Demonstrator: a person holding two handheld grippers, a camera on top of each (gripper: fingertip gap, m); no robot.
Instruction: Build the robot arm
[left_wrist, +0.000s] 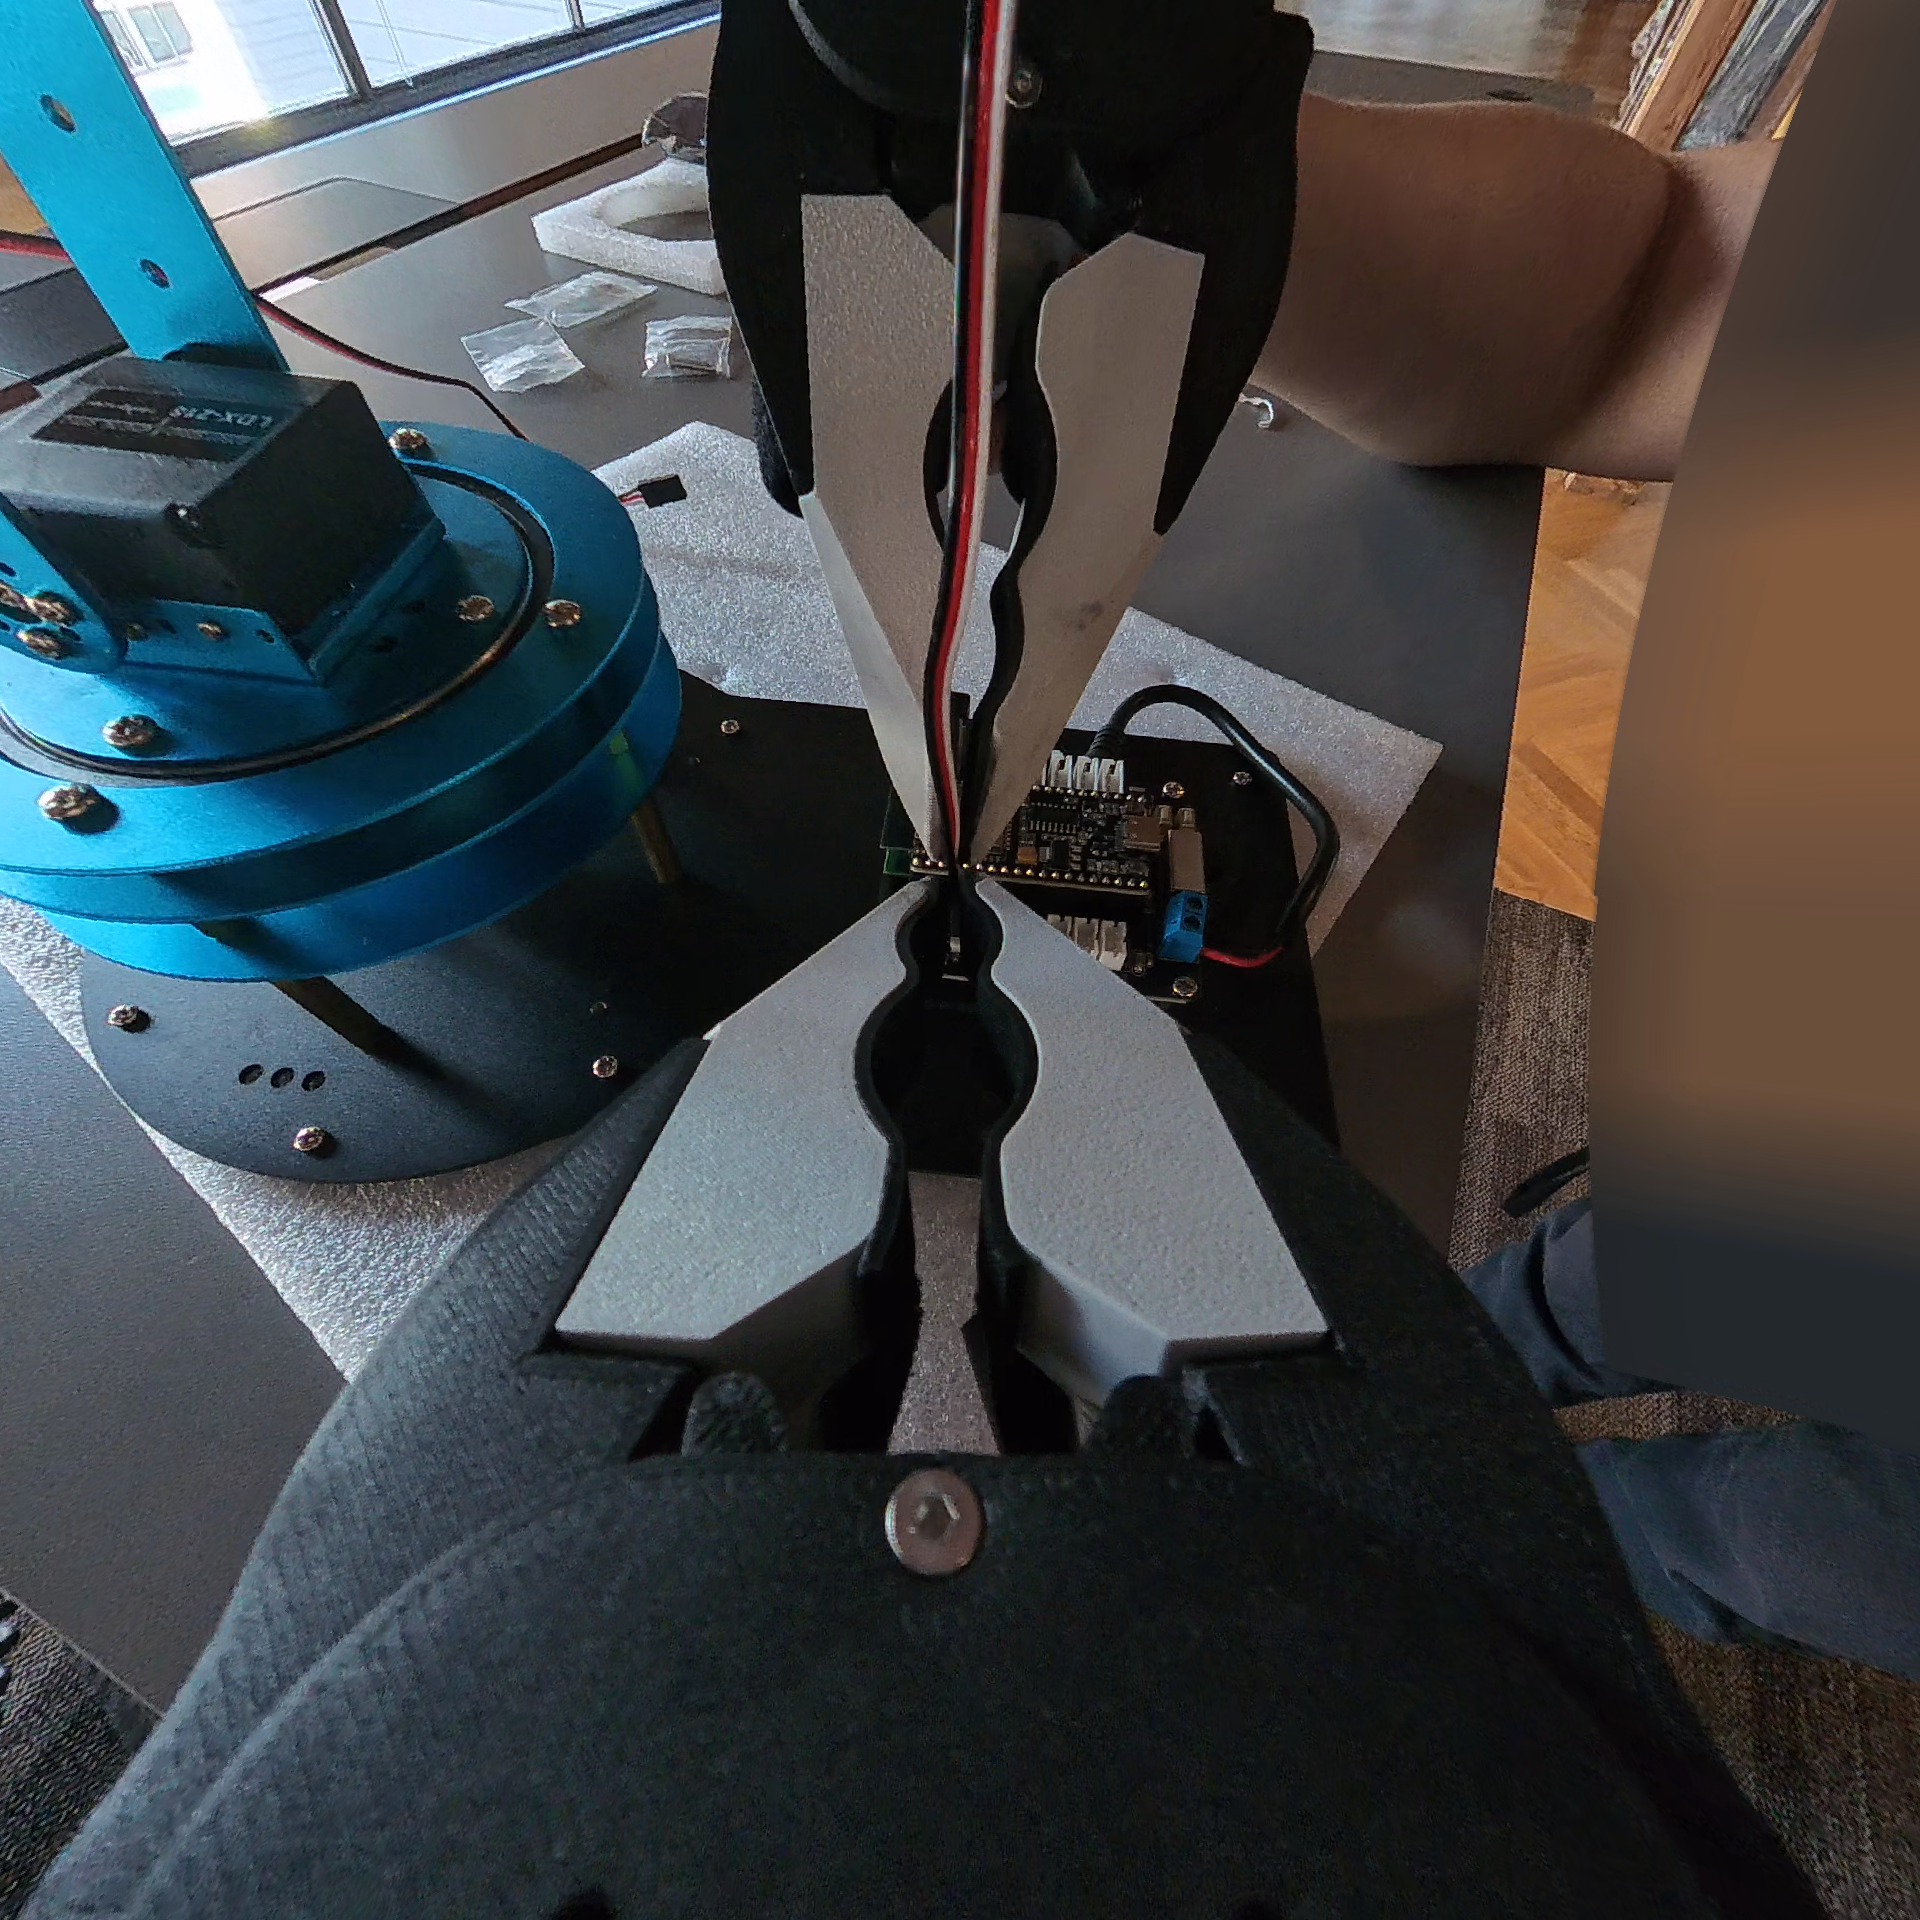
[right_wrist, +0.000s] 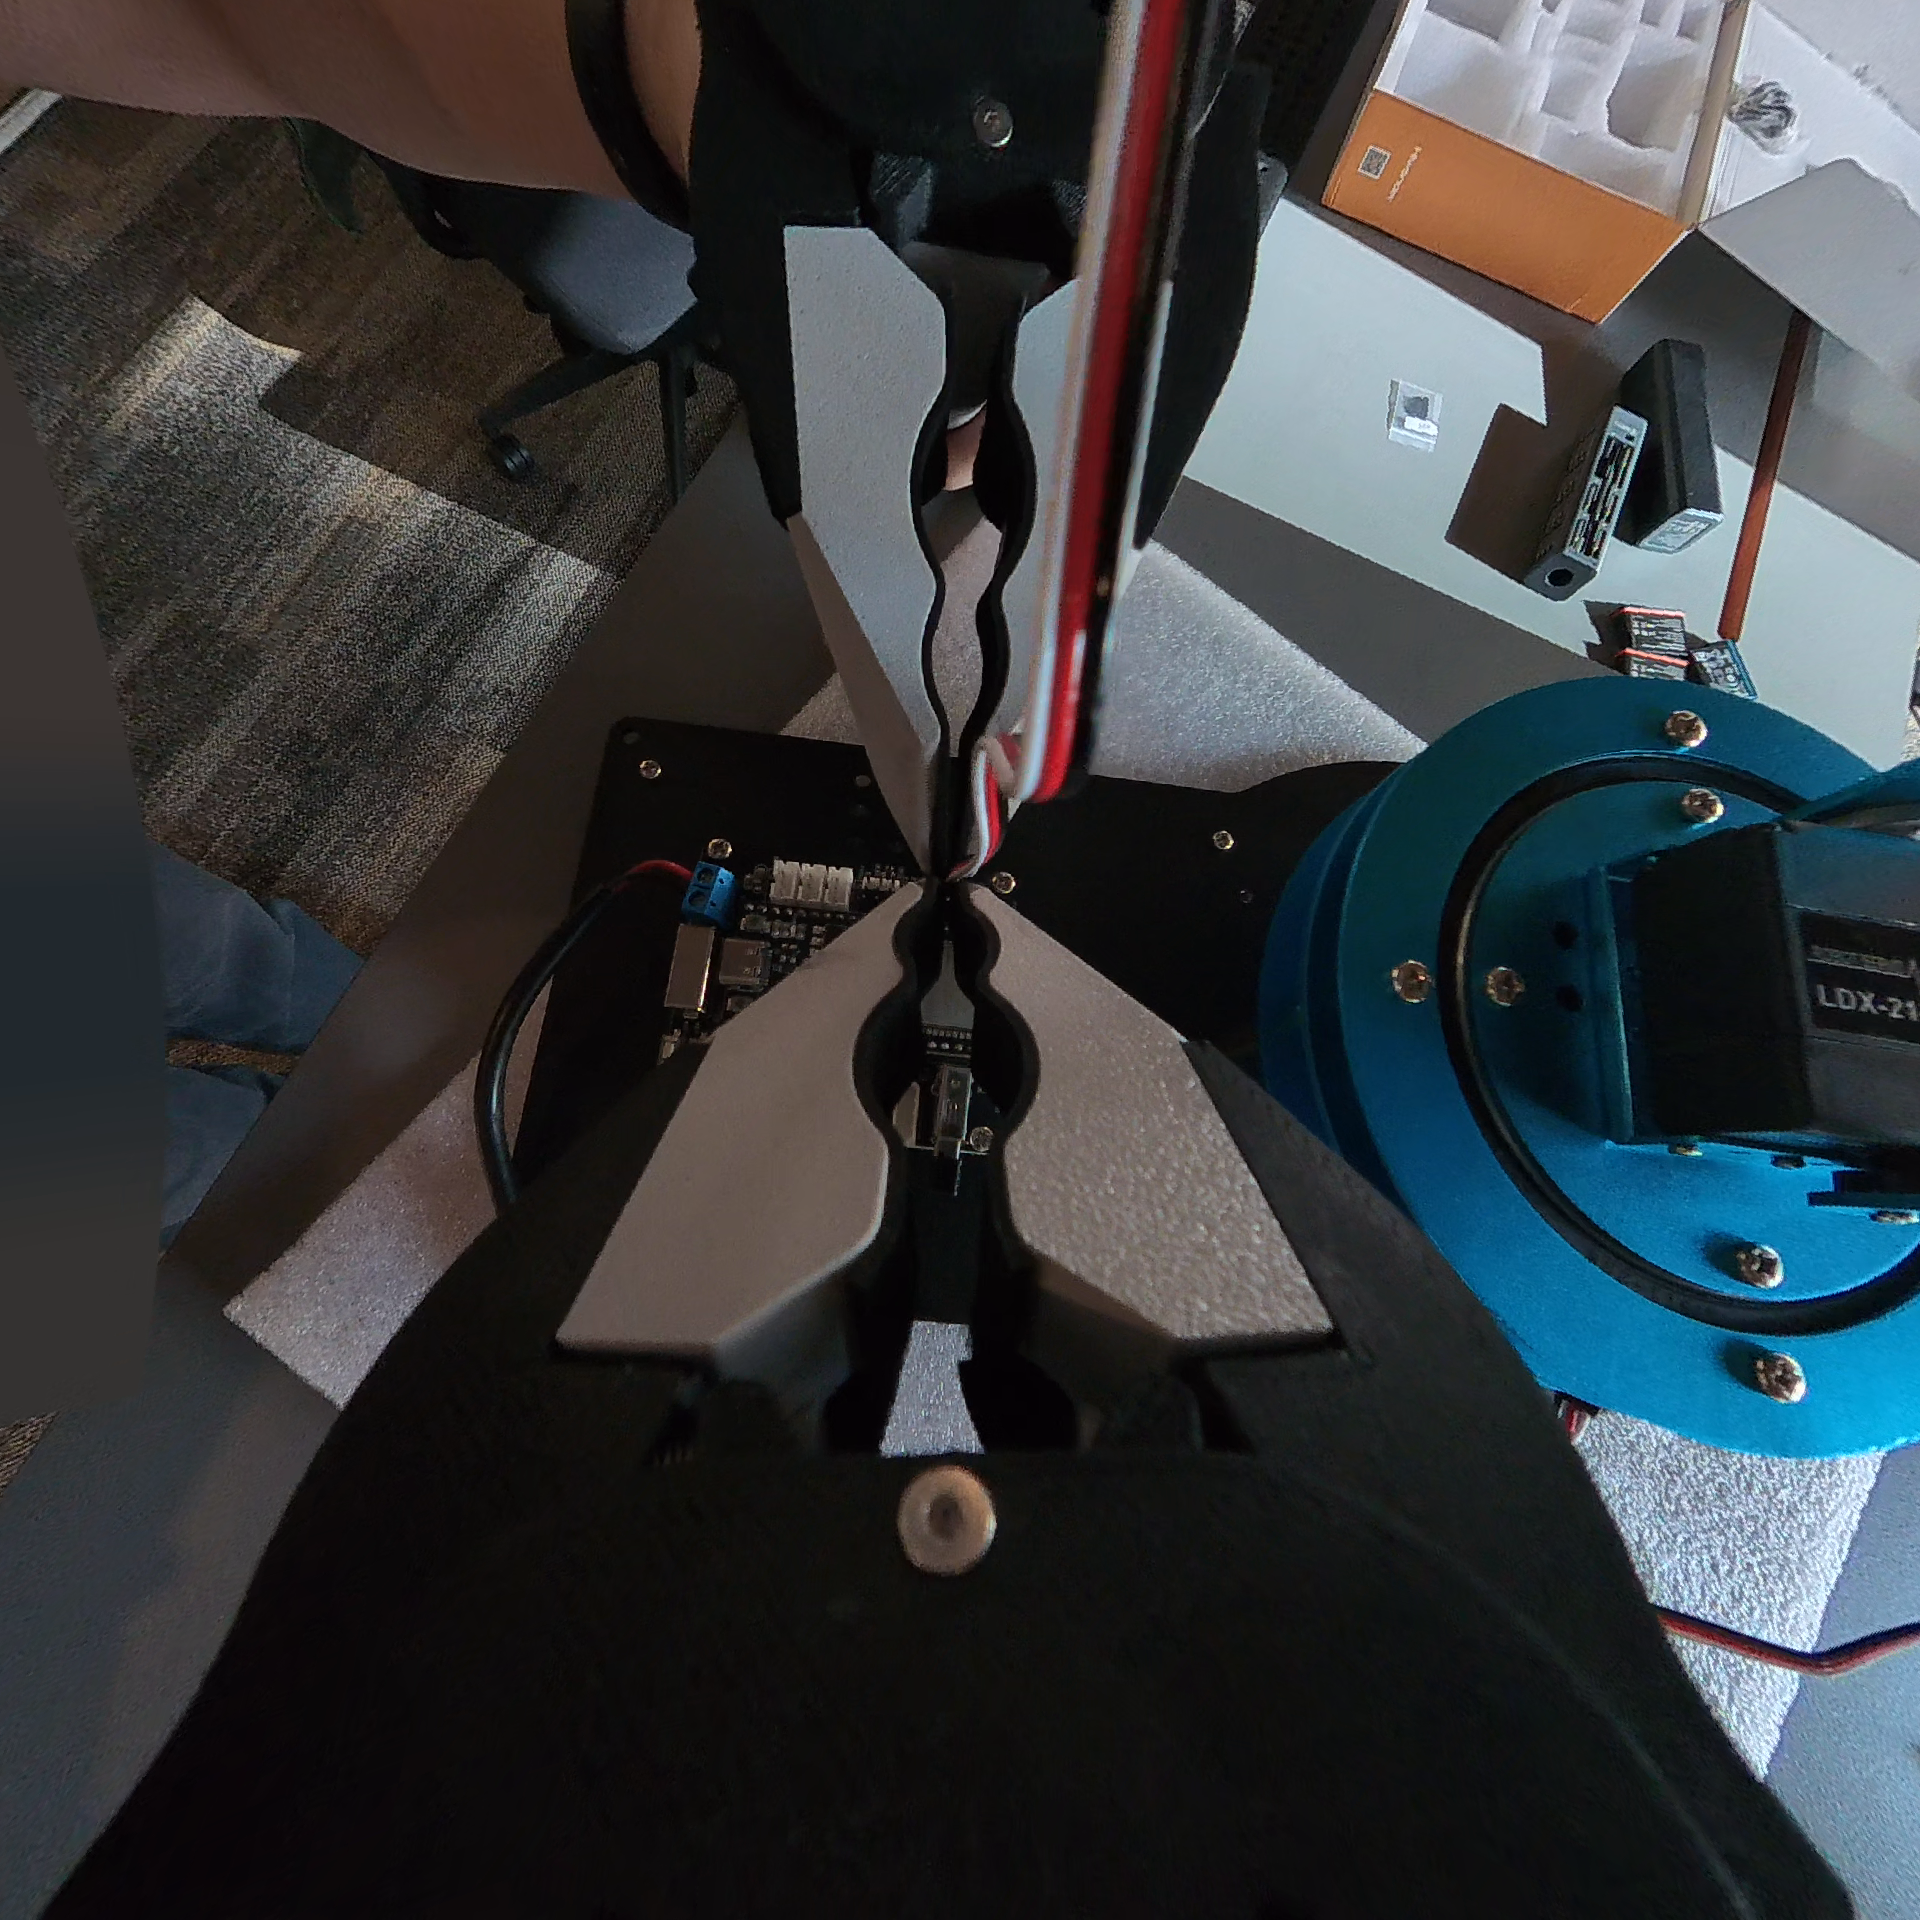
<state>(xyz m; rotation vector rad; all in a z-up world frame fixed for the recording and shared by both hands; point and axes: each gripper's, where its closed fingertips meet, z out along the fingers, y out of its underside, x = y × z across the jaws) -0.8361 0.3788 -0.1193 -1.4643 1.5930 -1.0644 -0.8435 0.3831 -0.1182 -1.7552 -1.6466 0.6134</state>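
My two grippers meet tip to tip over a black controller board (left_wrist: 1091, 831) on a black base plate (left_wrist: 416, 1039). A black-red-white servo cable (left_wrist: 971, 416) runs up from the point where the tips meet. My left gripper (left_wrist: 951, 899) is shut on the cable's lower end. My right gripper (left_wrist: 948, 847) comes down from above, shut on the cable just above it. In the right wrist view my right gripper (right_wrist: 951, 899) is shut at the bottom, and the left gripper (right_wrist: 951, 857) hangs opposite with the cable (right_wrist: 1101, 416) along it. The board (right_wrist: 790, 914) lies just left of the tips.
A blue turntable (left_wrist: 312, 810) with a black servo (left_wrist: 177, 457) stands on the plate, close beside the grippers (right_wrist: 1455, 1039). A black power lead (left_wrist: 1309, 821) plugs into the board. White foam sheet (left_wrist: 1299, 748), parts bags (left_wrist: 540, 343), an orange box (right_wrist: 1507, 208) and a person's arm (left_wrist: 1455, 291) surround it. The tips of both grippers are at nearly the same place.
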